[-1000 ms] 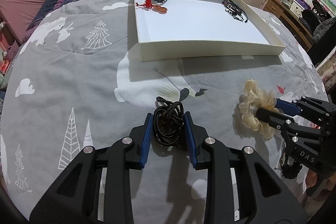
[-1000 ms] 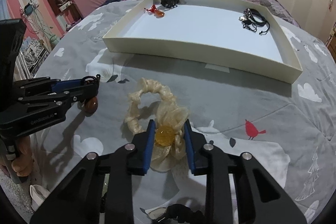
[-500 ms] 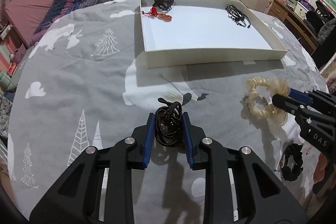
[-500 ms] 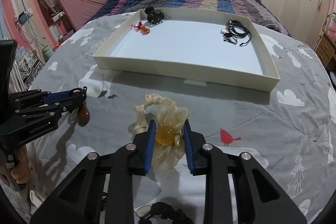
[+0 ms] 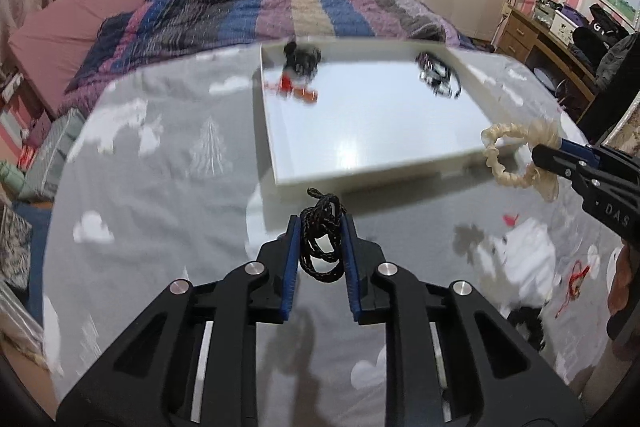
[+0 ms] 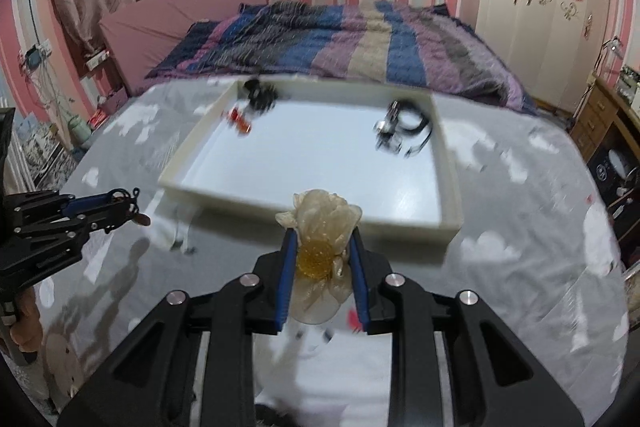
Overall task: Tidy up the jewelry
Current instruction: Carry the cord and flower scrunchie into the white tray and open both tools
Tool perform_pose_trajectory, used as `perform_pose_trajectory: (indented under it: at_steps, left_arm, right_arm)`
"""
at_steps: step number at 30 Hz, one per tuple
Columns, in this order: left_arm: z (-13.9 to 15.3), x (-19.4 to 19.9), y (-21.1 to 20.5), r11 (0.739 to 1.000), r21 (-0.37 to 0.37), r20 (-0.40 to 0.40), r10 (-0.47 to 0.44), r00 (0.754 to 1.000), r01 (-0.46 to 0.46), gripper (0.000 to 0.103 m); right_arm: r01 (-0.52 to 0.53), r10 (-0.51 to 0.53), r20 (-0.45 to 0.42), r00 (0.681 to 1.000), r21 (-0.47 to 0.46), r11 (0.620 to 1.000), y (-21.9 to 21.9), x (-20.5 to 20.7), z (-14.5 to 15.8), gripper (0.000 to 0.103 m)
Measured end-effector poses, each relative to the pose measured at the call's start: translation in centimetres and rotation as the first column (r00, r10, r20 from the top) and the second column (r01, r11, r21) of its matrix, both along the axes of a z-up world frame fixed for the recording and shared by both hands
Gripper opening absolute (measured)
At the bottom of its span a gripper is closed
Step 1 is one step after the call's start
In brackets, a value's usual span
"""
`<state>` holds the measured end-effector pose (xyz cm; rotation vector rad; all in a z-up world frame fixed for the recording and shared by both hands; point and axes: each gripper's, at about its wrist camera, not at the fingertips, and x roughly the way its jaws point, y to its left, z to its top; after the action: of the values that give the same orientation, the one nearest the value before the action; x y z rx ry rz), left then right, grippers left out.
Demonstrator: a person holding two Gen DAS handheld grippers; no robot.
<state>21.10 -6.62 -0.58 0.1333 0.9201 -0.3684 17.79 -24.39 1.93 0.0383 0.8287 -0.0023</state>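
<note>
My left gripper (image 5: 320, 227) is shut on a black braided cord necklace (image 5: 322, 247) and holds it above the grey bedspread, short of the white tray (image 5: 380, 179). My right gripper (image 6: 322, 241) is shut on a cream scrunchie with an amber bead (image 6: 320, 227), also lifted, just before the tray's near wall (image 6: 304, 205). The scrunchie (image 5: 516, 155) hangs from the right gripper in the left wrist view. In the tray lie a black item (image 5: 300, 57), a red-orange piece (image 5: 294, 89) and black bracelets (image 5: 438, 77).
A red string piece (image 5: 574, 277) and a dark item (image 5: 524, 319) lie on the bedspread at right. A striped quilt (image 6: 360, 39) lies beyond the tray. A wooden desk (image 5: 540, 43) stands at far right.
Both grippers have risen off the bedspread with their items and moved toward the tray. The scrunchie and the necklace now hang in the air.
</note>
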Motion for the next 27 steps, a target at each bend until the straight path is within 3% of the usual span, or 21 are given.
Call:
perform_pose_trajectory:
  at_steps: [6, 11, 18, 27]
  left_arm:
    - [2.3, 3.9, -1.7, 0.999, -0.04, 0.01, -0.028, 1.0, 0.028, 0.018]
    - [2.6, 8.3, -2.9, 0.998, -0.057, 0.011, -0.021, 1.0, 0.021, 0.018]
    - [-1.0, 14.5, -3.1, 0.996, -0.085, -0.058, 0.026, 0.998, -0.031, 0.018]
    - [-4.4, 15.9, -4.0, 0.999, -0.007, -0.057, 0.044, 0.997, -0.045, 0.013]
  right_arm:
    - [0.034, -0.035, 0.025, 0.999, 0.019, 0.999, -2.1, 3.9, 2.1, 0.026]
    - [0.065, -0.065, 0.015, 0.998, 0.041, 0.997, -3.6, 7.7, 1.6, 0.026]
    - [0.142, -0.14, -0.028, 0.99, 0.073, 0.987, -6.8, 11.8, -2.1, 0.026]
    - [0.19, -0.187, -0.042, 0.981, 0.083, 0.978, -9.0, 13.5, -6.3, 0.026]
